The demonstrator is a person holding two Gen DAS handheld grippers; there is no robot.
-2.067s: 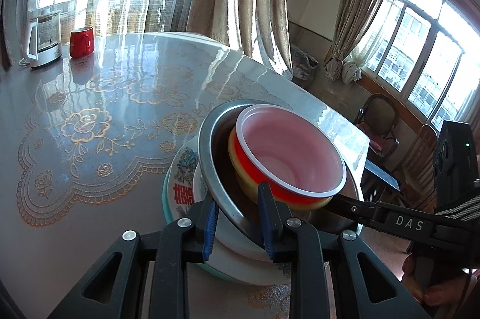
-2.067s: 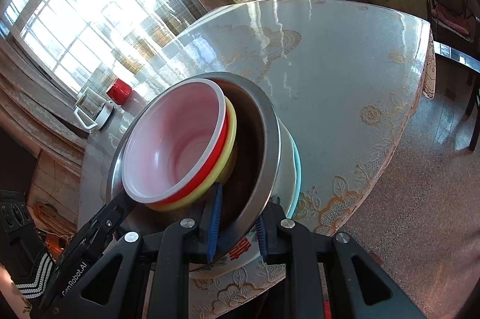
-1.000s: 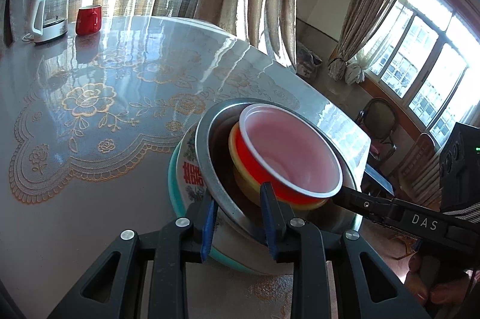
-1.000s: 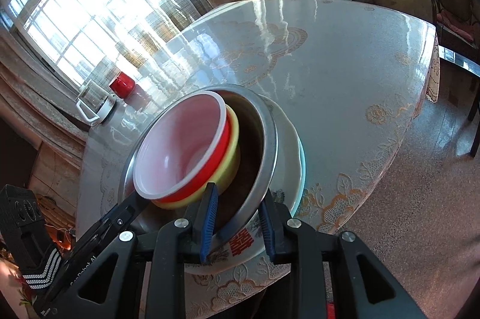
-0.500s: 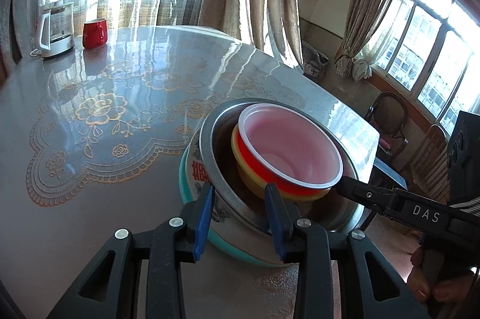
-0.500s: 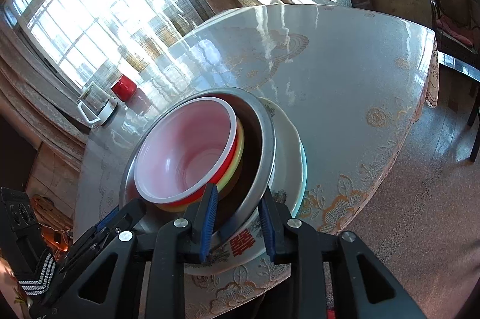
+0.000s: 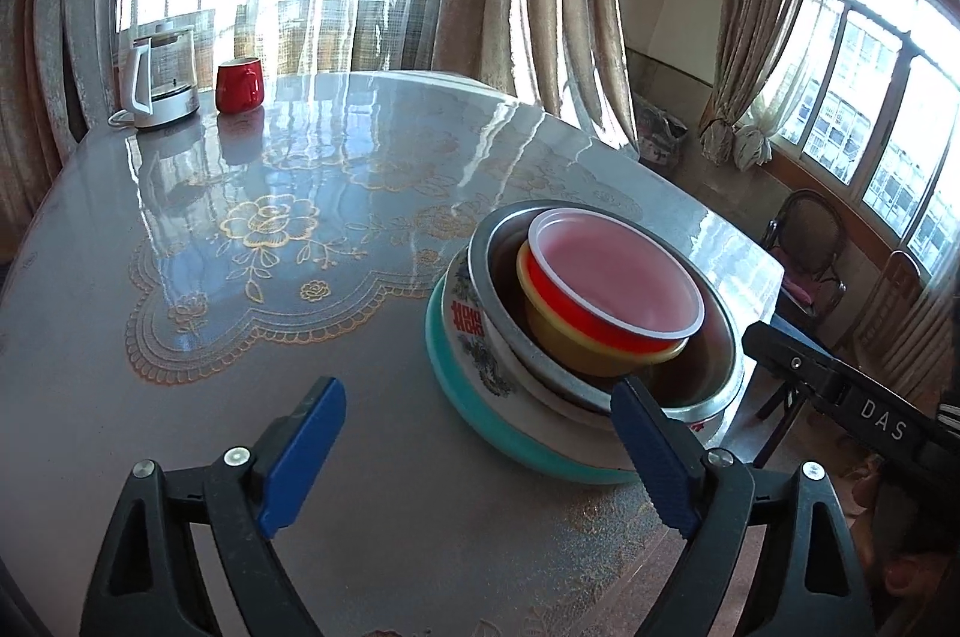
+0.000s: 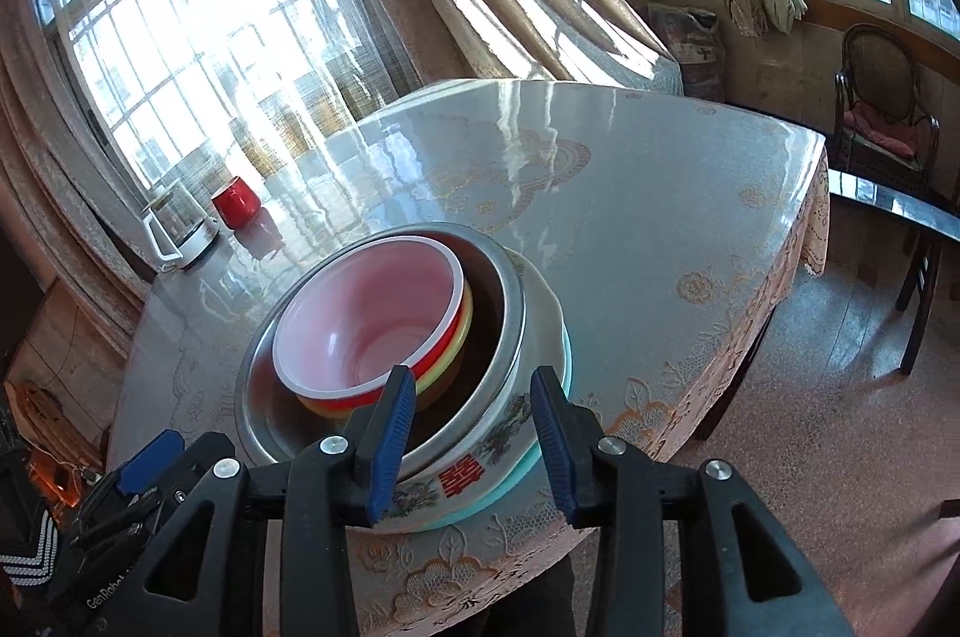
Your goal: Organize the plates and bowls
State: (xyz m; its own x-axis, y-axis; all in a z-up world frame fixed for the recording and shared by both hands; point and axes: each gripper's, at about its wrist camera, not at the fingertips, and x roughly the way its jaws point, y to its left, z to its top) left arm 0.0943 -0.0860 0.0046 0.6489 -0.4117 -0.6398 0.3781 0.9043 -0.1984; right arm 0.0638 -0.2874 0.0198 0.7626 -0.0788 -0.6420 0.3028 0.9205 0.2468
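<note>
Glossy table (image 7: pixel 336 457) edge sits close; both grippers (image 7: pixel 474 454) (image 8: pixel 474 415) just let go, so bumping the stack (image 7: pixel 576 337) tips it off.

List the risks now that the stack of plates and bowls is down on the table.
1. The stack sits close to the table edge nearest the person; a bump might push it off.
2. The right gripper has just been opening, but its jaws straddle the metal bowl rim, so pulling back could drag it.
3. The pink bowl rests tilted, so it could tip.
</note>
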